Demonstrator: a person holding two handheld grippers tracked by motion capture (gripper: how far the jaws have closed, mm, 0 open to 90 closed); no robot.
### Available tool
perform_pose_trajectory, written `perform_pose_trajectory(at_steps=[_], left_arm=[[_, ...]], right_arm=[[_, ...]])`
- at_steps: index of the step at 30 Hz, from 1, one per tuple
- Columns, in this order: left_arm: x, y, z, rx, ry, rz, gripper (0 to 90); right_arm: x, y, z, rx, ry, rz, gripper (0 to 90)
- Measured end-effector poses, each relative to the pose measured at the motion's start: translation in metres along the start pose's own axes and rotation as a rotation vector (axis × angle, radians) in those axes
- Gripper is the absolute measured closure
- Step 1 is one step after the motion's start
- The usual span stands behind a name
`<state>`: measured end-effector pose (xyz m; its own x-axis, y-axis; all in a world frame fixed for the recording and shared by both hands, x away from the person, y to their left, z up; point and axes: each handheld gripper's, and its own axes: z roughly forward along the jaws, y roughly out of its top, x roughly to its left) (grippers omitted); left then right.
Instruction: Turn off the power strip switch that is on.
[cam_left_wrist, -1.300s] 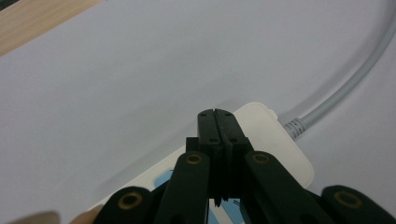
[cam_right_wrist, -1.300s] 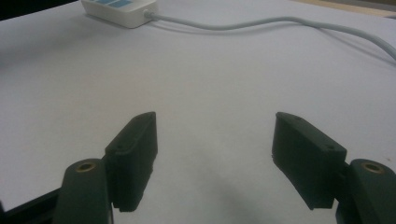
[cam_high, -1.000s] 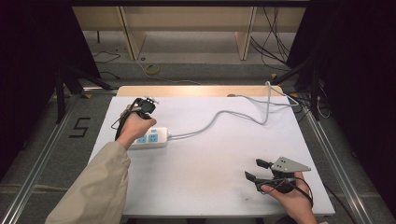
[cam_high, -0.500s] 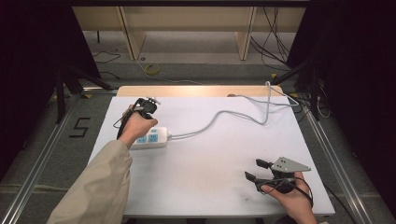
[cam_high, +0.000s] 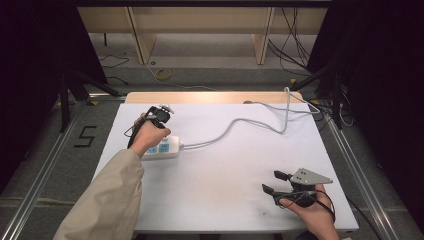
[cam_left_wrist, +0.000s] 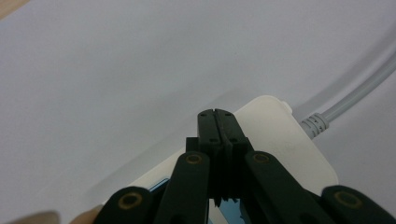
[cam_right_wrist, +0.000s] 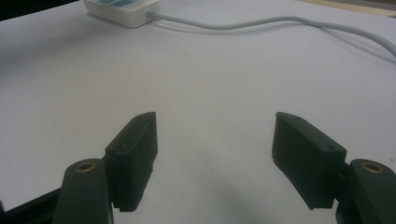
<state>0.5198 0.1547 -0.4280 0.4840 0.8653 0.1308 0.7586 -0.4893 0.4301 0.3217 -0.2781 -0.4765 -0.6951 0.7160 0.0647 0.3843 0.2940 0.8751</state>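
- Table (cam_high: 225, 200): a white top carrying a white power strip (cam_high: 162, 147) near its left edge, about midway between the near and far edges.
- Cord (cam_high: 240, 122): grey-white, leaves the right end of the power strip, curves across the table toward the far right corner and loops there.
- Left gripper (cam_high: 159, 116): held in the person's left hand (cam_high: 147, 135), directly over the power strip. In the left gripper view the gripper (cam_left_wrist: 218, 128) has its two black jaws pressed together with nothing between them, their tips above the white casing of the power strip (cam_left_wrist: 280, 140) near the end where the cord (cam_left_wrist: 355, 100) comes out. Contact with the casing cannot be told.
- Right gripper (cam_high: 275, 182): held in the right hand (cam_high: 310, 210) near the near right corner of the table, well apart from the power strip. In the right gripper view the gripper (cam_right_wrist: 212, 149) has its jaws spread wide over bare table, with the power strip (cam_right_wrist: 121, 10) far ahead at upper left.
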Motion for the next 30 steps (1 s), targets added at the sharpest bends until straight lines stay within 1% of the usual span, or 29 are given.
perform_pose_trajectory(at_steps=[4, 9, 15, 16, 20, 23, 25, 30], left_arm=[[-0.0002, -0.0002, 0.0021, 0.005, -0.001, -0.006, 89.4], [-0.0003, 0.0, 0.0031, 0.015, -0.005, 0.001, 89.4], [-0.0003, -0.0007, 0.0056, 0.028, -0.006, -0.004, 89.5], [0.0002, -0.0007, 0.0055, 0.036, -0.006, 0.003, 89.4], [-0.0007, -0.0009, 0.0067, 0.043, -0.011, 0.002, 89.4], [-0.0003, -0.0011, 0.0078, 0.052, -0.011, 0.01, 89.4], [-0.0007, -0.0012, 0.0084, 0.047, -0.01, 0.005, 89.4], [-0.0012, -0.0012, 0.0093, 0.052, -0.013, 0.007, 89.4]], right_arm=[[0.0, -0.0001, 0.0001, 0.003, 0.0, -0.001, 32.2], [0.0003, 0.0, 0.0002, 0.004, 0.002, -0.004, 32.2], [0.0006, 0.0, 0.0003, 0.003, 0.002, -0.002, 32.3], [0.0006, 0.0, 0.0003, 0.003, 0.002, -0.002, 32.2], [0.0006, 0.0, 0.0004, 0.004, 0.004, -0.003, 32.3], [0.0006, -0.0001, 0.0005, 0.003, 0.003, -0.003, 32.3], [0.0006, 0.0, 0.0004, 0.004, 0.004, -0.003, 32.2], [0.0008, -0.0001, 0.0006, 0.004, 0.004, -0.002, 32.2]])
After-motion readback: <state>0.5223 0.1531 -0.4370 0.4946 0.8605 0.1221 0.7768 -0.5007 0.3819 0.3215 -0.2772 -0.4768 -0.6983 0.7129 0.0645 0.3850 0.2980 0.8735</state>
